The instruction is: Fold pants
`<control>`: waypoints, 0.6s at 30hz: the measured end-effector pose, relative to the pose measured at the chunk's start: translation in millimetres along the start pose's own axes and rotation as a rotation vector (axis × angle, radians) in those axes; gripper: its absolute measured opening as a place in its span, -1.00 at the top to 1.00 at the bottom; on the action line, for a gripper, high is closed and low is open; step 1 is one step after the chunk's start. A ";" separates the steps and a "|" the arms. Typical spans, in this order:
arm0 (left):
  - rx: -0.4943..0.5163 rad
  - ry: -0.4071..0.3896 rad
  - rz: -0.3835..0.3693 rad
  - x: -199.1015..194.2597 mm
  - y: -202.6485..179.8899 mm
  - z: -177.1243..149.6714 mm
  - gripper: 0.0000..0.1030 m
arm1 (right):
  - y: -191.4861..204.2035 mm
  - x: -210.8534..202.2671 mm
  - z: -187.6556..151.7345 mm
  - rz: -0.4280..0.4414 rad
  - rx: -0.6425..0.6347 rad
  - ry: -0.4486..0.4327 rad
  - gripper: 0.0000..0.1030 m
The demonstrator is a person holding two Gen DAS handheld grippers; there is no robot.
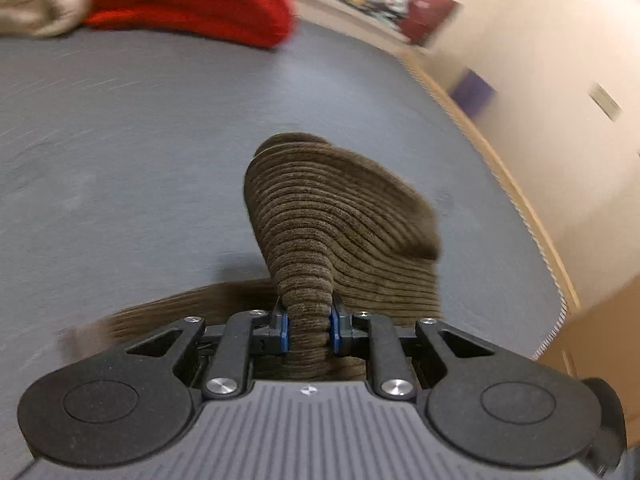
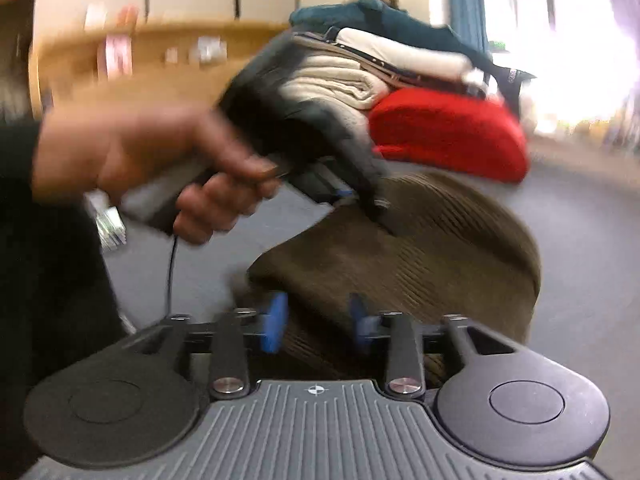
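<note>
The brown corduroy pants (image 1: pixel 340 220) lie bunched on a grey table (image 1: pixel 140 140). My left gripper (image 1: pixel 308 326) is shut on a fold of the pants and lifts it off the table. In the right wrist view the pants (image 2: pixel 420 260) lie as a folded heap, and the left gripper (image 2: pixel 352 196), held by a hand, grips their far edge. My right gripper (image 2: pixel 316 320) is open, its blue pads either side of the near edge of the pants, with fabric between them.
A stack of folded clothes, with a red knit (image 2: pixel 448 136) at the bottom and cream (image 2: pixel 332 84) and dark items above, sits at the table's far side; the red knit also shows in the left wrist view (image 1: pixel 192 0). The table's right edge (image 1: pixel 532 216) borders a wall.
</note>
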State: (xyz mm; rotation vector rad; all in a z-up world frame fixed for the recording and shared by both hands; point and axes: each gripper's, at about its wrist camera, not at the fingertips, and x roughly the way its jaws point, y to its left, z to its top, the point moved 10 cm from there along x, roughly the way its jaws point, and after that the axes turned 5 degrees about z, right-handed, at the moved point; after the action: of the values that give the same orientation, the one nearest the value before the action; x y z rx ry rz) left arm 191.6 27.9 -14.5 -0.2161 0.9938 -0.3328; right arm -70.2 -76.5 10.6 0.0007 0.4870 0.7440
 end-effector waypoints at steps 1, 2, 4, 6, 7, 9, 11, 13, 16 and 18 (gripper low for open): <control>-0.028 0.009 0.029 -5.3 19.8 -2.5 0.49 | -5.0 -1.9 6.0 0.020 0.041 -0.013 -0.11; -0.048 0.020 0.077 -10.7 42.1 -5.8 0.34 | -11.3 -1.5 10.6 0.023 0.068 -0.017 -0.12; -0.070 0.027 0.190 -16.7 79.0 -10.2 0.00 | -29.1 3.2 17.3 0.002 0.107 0.007 -0.19; -0.135 0.027 0.261 -25.3 112.3 -15.1 -0.58 | -50.4 14.7 17.5 -0.023 0.147 0.056 -0.23; -0.161 0.034 0.268 -27.9 122.4 -17.9 -0.58 | -63.4 24.4 15.0 -0.041 0.170 0.089 -0.24; -0.209 0.048 0.266 -30.1 135.8 -23.9 -0.58 | -89.2 39.7 12.2 -0.088 0.227 0.154 -0.31; -0.221 0.057 0.261 -28.2 138.7 -23.3 -0.58 | -107.7 60.7 5.7 -0.114 0.294 0.206 -0.32; -0.194 0.056 0.253 -26.2 136.5 -24.2 -0.58 | -123.1 80.7 -1.0 -0.123 0.368 0.236 -0.34; -0.155 0.050 0.225 -23.1 117.8 -20.3 -0.58 | -136.1 107.7 -18.8 -0.118 0.481 0.287 -0.40; -0.146 0.052 0.206 -15.2 108.3 -19.3 -0.58 | -135.2 125.1 -39.1 -0.089 0.559 0.318 -0.44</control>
State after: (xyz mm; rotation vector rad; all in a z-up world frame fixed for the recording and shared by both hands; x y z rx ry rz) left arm 186.5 133.6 -48.3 -0.2361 1.0830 -0.0776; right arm 79.9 -102.0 -100.3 0.3847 0.9812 0.5025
